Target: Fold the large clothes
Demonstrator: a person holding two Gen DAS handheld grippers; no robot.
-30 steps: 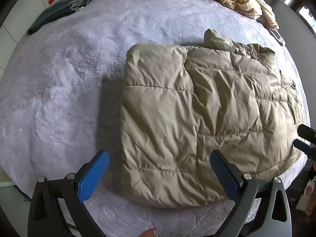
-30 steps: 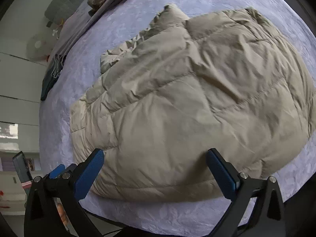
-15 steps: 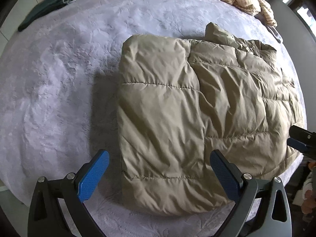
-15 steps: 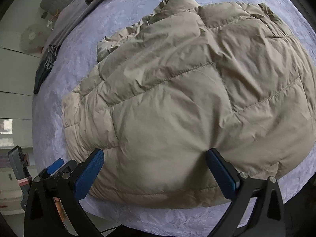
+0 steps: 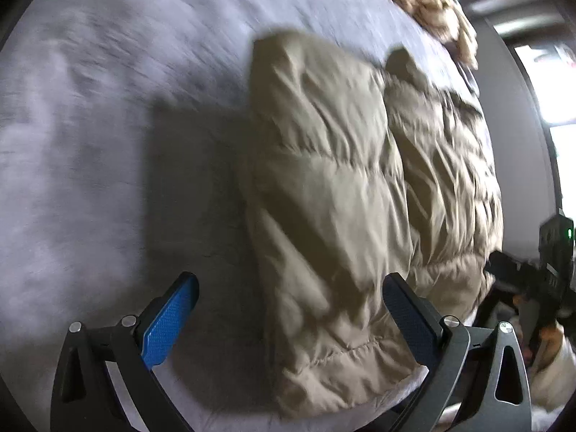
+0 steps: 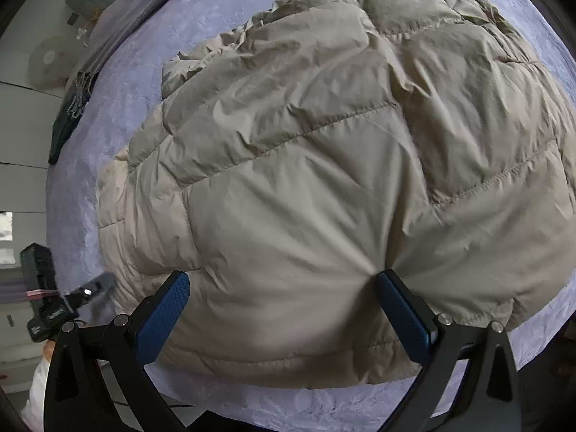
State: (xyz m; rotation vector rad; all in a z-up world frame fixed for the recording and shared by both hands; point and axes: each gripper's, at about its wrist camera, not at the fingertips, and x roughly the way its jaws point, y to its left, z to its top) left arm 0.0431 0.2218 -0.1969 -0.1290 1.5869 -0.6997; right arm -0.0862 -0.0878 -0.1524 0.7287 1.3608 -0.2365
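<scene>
Beige puffer jacket (image 6: 324, 180) folded on lavender bedspread (image 5: 90, 126), both grippers spread

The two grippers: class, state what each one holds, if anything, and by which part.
Nothing is held. The left gripper and right gripper are both open over the near edge of the folded jacket on the bed.

The left gripper (image 5: 288, 320) has swung leftward and lower, blurring its view, so the folded beige quilted puffer jacket (image 5: 345, 198) now sits to its right; the right gripper (image 6: 284, 309) has closed in until its right finger presses the jacket's near edge
</scene>
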